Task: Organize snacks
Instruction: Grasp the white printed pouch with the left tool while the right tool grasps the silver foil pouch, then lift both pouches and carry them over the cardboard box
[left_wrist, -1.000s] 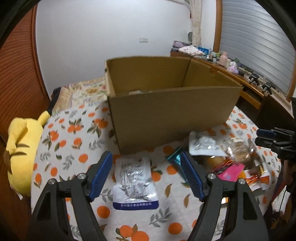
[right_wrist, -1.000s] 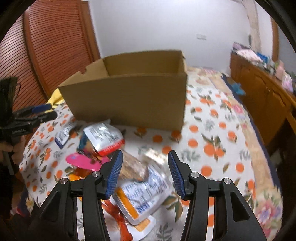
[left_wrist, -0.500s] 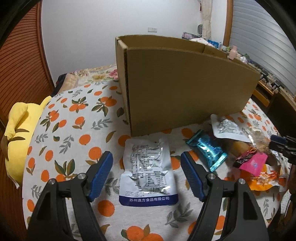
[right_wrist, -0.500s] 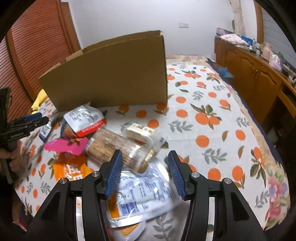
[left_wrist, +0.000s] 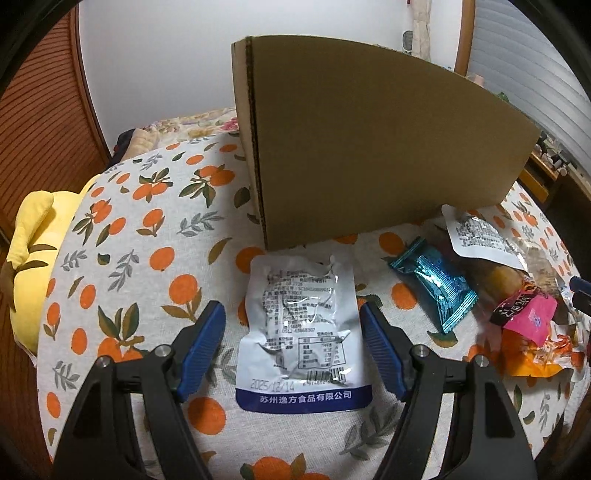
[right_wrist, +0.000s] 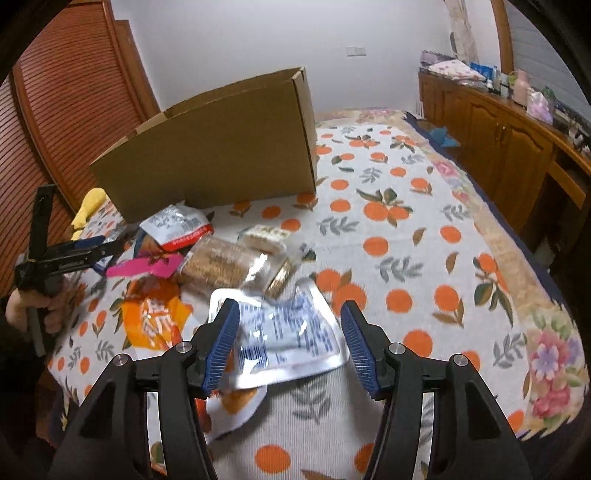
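i'm looking at a bed spread (left_wrist: 140, 236) of ribbed white cloth printed with oranges and leaves, a louvred reddish wooden door (right_wrist: 70, 96) on the left, white walls, and a wooden cabinet (right_wrist: 491, 136) on the right. a plain cardboard box (left_wrist: 369, 147) stands upright on the far part of the spread. my left gripper (left_wrist: 291, 345) has its blue ridged pads wide apart on either side of a flat, crinkled white pouch (left_wrist: 303, 332) with a blue bottom band, lying just near of the box. right of it lies a shiny teal wrapper (left_wrist: 436, 288). my right gripper (right_wrist: 288, 347) is also spread, over a glossy white-and-blue packet (right_wrist: 284, 332); beside it are an orange bag (right_wrist: 155, 321) and a clear biscuit sleeve (right_wrist: 221, 262).
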